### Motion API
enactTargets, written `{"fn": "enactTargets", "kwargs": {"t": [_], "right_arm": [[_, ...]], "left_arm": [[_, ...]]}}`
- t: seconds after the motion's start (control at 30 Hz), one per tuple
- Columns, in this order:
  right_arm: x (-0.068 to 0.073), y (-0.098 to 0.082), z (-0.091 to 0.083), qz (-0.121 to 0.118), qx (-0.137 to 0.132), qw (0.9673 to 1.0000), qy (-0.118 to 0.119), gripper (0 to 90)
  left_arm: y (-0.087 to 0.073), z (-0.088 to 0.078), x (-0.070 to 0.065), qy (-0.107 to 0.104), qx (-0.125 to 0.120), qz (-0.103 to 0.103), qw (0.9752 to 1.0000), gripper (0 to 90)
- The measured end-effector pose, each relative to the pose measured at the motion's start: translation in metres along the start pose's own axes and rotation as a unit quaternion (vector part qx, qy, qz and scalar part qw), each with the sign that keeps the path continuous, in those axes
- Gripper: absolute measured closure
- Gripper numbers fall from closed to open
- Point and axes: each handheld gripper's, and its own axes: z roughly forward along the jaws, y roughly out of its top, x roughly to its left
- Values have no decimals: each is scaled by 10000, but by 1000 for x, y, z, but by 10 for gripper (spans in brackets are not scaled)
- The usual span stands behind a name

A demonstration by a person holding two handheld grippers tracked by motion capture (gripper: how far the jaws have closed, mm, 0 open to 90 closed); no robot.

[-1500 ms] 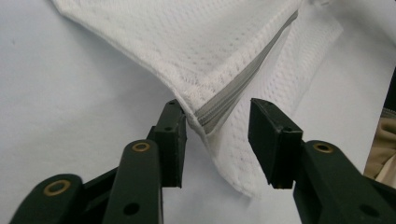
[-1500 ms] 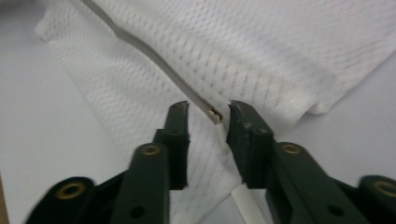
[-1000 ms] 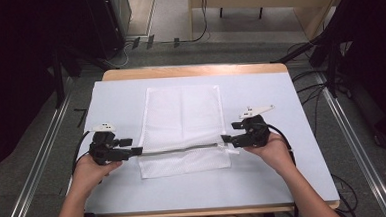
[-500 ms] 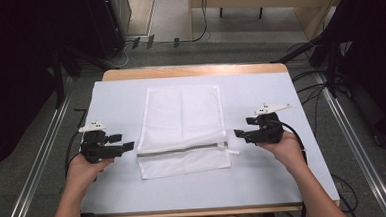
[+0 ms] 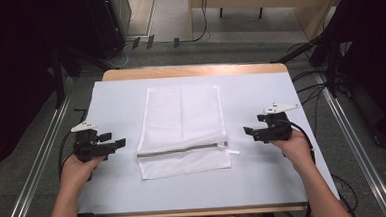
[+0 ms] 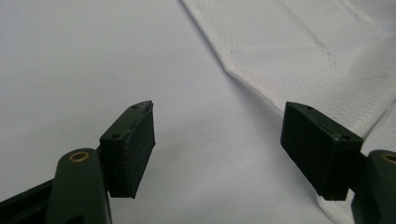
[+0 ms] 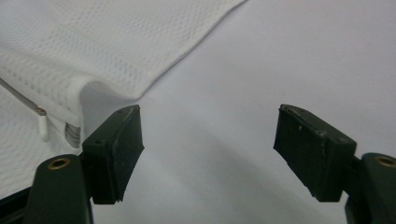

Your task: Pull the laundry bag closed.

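Since the earlier frames both grippers had drawn outward from the white mesh bag, the left gripper going from the bag's left edge toward the left side of the table and the right gripper going off the zipper end toward the right side. Their jaws had just been opening, and nothing lay between either pair.

Nearest the person, the left hand and the right hand each held a gripper low over the pale blue table cover, jaws pointing inward at the bag. In the left gripper view the two black pads stood wide apart over bare cover, with the bag's edge just beyond and to the right of the right-hand pad. In the right gripper view the pads also stood wide apart and empty; the bag's corner with the zipper pull lay just beyond and left of the left-hand pad.

Between the two grippers, clear of both, the bag lay flat on the cover, its dark zipper running across its near part, the pull tab at the end toward the right gripper. Beyond the bag the cover ran on to the wooden table edge.
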Motion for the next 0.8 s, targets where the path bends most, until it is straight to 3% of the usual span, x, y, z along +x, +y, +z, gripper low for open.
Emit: {"fn": "enactTargets", "kwargs": {"t": [0.23,0.8], "right_arm": [[-6,-3,3,87,98,9999,-33,222],[-9,-5,6,118,211,9997,-99,222]], "left_arm": [[-1,1,4,127,-28,-82,9999,263],[-2,7,4,187,118,-112,9997,245]]}}
